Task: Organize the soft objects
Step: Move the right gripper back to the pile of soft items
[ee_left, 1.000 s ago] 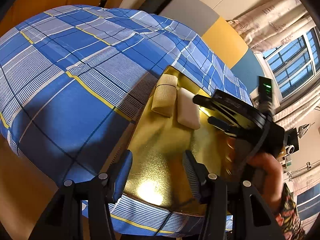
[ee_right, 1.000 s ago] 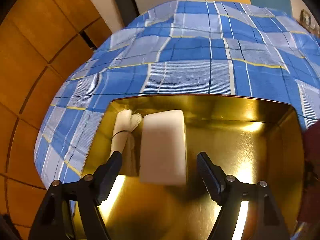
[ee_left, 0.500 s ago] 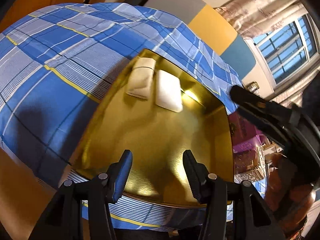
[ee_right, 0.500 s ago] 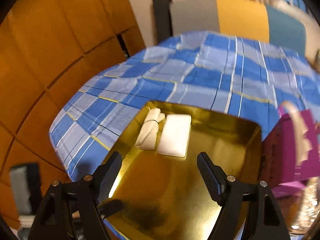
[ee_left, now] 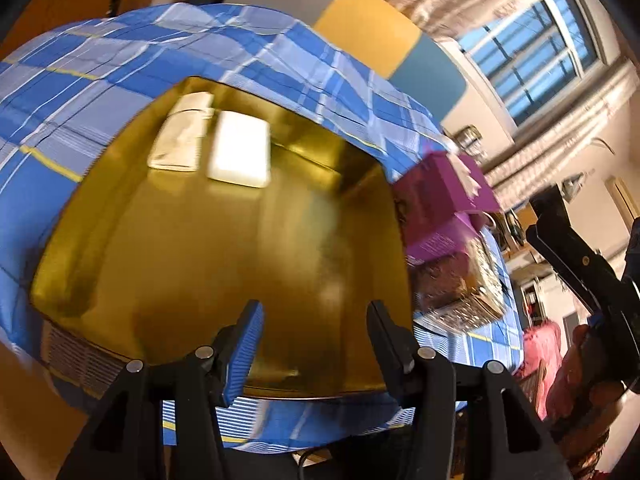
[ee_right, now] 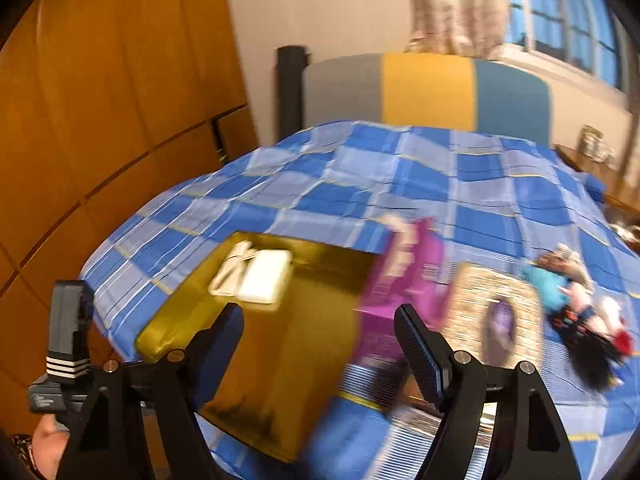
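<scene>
Underneath, blue plaid bedspread (ee_right: 400, 184)

A bed (ee_right: 400, 176) covered with a blue, white and yellow checked sheet (ee_left: 100, 64) carries everything; a shallow gold tray (ee_right: 312, 352) lies flat on it near its edge. Just beside the tray's right side lie a purple box (ee_right: 404, 284) and a glittery pouch (ee_right: 496, 312); farther right a doll (ee_right: 576, 308) with dark hair lies on the sheet, apart from the pouch.
</scene>
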`<state>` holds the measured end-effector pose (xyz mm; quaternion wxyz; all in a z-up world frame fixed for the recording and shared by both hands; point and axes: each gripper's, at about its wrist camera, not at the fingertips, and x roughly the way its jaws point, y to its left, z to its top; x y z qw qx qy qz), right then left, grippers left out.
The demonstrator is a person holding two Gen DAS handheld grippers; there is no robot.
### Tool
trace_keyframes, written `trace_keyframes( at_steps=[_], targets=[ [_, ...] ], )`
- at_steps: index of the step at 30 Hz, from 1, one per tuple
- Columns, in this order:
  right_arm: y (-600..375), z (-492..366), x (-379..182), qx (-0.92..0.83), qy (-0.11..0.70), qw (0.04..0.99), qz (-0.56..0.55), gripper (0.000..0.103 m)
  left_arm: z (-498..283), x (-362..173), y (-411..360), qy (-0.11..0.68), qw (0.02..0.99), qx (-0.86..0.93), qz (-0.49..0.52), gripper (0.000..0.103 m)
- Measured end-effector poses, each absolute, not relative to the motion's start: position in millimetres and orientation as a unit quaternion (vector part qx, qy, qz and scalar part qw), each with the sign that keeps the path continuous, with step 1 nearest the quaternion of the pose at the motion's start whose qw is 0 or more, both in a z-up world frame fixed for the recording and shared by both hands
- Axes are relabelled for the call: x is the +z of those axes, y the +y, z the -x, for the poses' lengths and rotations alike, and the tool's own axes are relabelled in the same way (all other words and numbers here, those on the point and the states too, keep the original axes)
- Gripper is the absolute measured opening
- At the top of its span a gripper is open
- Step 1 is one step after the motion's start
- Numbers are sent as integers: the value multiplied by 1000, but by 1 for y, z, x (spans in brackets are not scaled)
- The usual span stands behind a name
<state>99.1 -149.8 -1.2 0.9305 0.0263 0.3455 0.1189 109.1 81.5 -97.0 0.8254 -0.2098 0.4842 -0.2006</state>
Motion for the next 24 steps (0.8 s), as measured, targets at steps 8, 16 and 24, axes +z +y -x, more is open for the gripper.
trace_keyframes(
  at_steps=[8, 16, 24],
  targets=[
    [-265, -68, -17, -2, 361, 930, -67, 81, -103, -90, 26, 491, 812, -261, 178, 69],
    [-395, -55, -51, -125, 393, 906, -100, 81, -88, -79, -21, 488, 806, -307, 135, 69],
    [-463, -112, -77, -129, 416, 894, -107, 81, -81, -73, -50, 491, 803, -316, 118, 69]
  ],
)
